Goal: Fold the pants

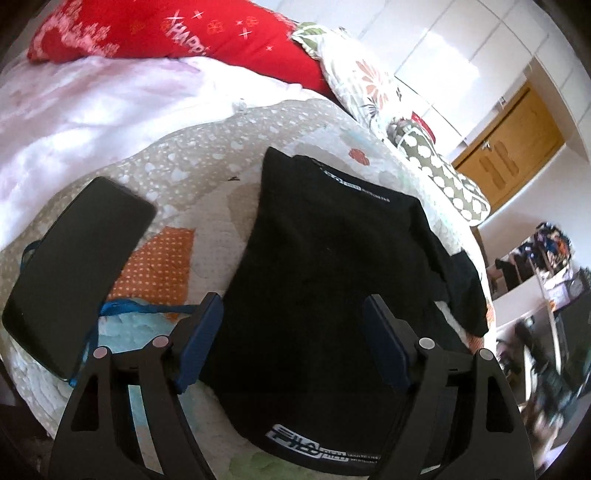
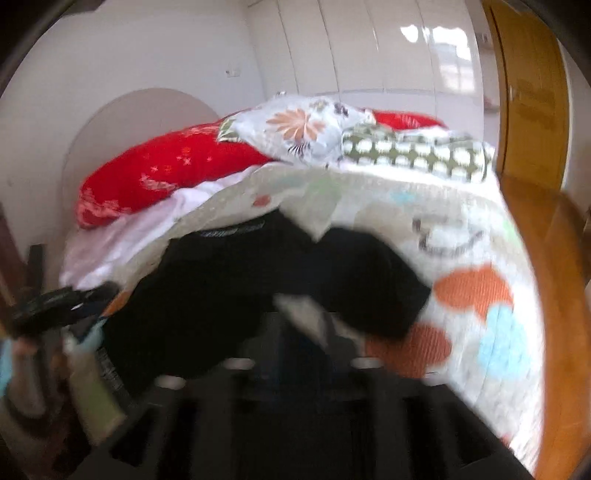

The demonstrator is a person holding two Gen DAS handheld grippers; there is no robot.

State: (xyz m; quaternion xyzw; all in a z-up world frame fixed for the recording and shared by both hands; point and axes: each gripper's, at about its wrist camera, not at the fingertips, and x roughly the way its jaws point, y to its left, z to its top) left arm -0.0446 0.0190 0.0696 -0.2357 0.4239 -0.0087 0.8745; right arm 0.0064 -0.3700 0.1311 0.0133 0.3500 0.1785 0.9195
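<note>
Black pants (image 1: pixel 325 266) lie partly folded on the patterned quilt (image 1: pixel 192 177), with a white logo near my end and a printed waistband at the far end. My left gripper (image 1: pixel 291 325) is open just above them, its blue pads (image 1: pixel 203 339) on either side of the near part. The right wrist view is blurred. There the pants (image 2: pixel 229 295) spread across the quilt (image 2: pixel 461 258), and my right gripper (image 2: pixel 303 328) sits close together at their near edge, with a pale bit of fabric at its tips. Whether it grips the cloth is unclear.
A black phone (image 1: pixel 77 266) lies on the quilt left of the pants, over a blue ribbon (image 1: pixel 129 306). Red pillow (image 1: pixel 177 33), floral pillow (image 1: pixel 362 74) and dotted cushion (image 1: pixel 439 177) sit at the bed's head. A wooden door (image 1: pixel 509 144) stands beyond the bed's right edge.
</note>
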